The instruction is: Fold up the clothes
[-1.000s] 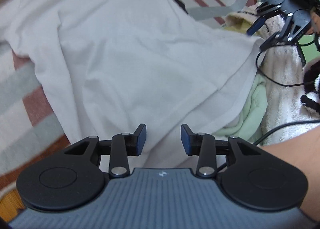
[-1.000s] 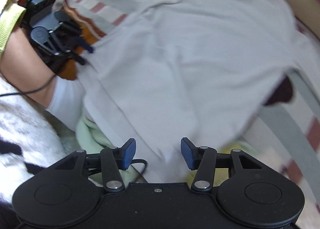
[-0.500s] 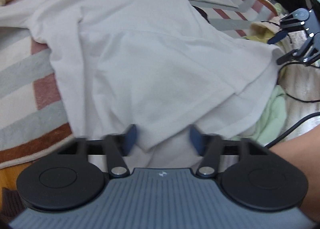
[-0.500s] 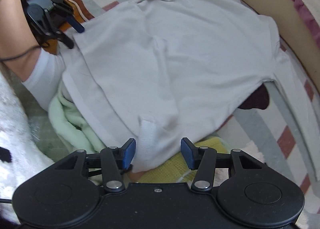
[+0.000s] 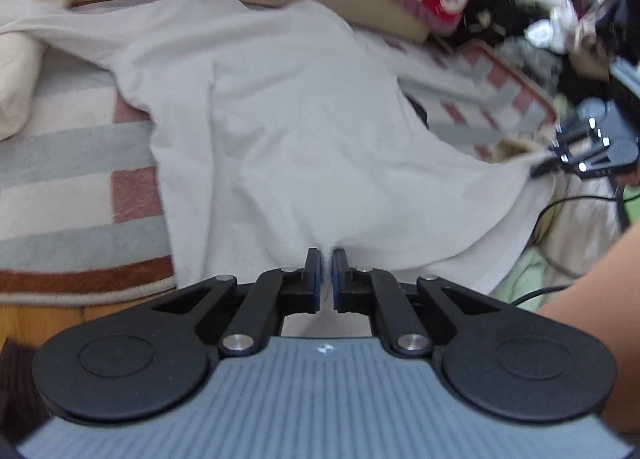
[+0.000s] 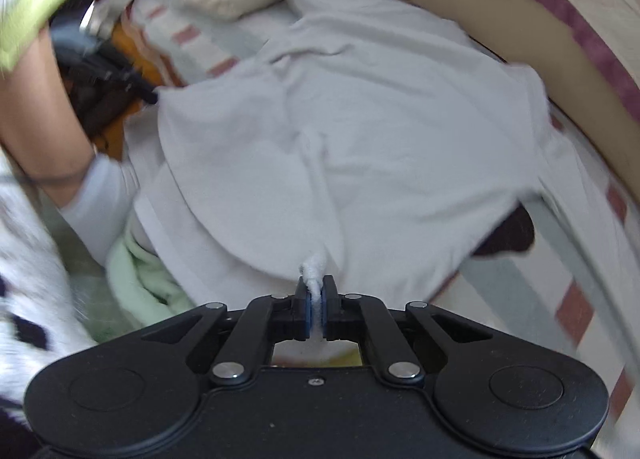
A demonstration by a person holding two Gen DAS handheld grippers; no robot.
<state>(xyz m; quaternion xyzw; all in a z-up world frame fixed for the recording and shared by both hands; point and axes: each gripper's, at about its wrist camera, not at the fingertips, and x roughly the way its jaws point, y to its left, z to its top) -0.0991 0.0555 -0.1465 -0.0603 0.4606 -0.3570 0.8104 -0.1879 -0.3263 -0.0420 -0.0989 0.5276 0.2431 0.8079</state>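
Both claws just clamped the hem of the white T-shirt (image 5: 288, 147) spread on the striped blanket (image 5: 80, 187): left gripper (image 5: 325, 259) & right gripper (image 6: 315, 289) pinching bunched cloth; light, floppy fabric, grip the corners, lift evenly

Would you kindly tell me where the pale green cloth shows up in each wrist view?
Left wrist view: pale green cloth at lower right, under the white shirt's hem.
Right wrist view: pale green cloth at lower left, beside the same hem.
Shared landmark: the striped blanket beneath the shirt.
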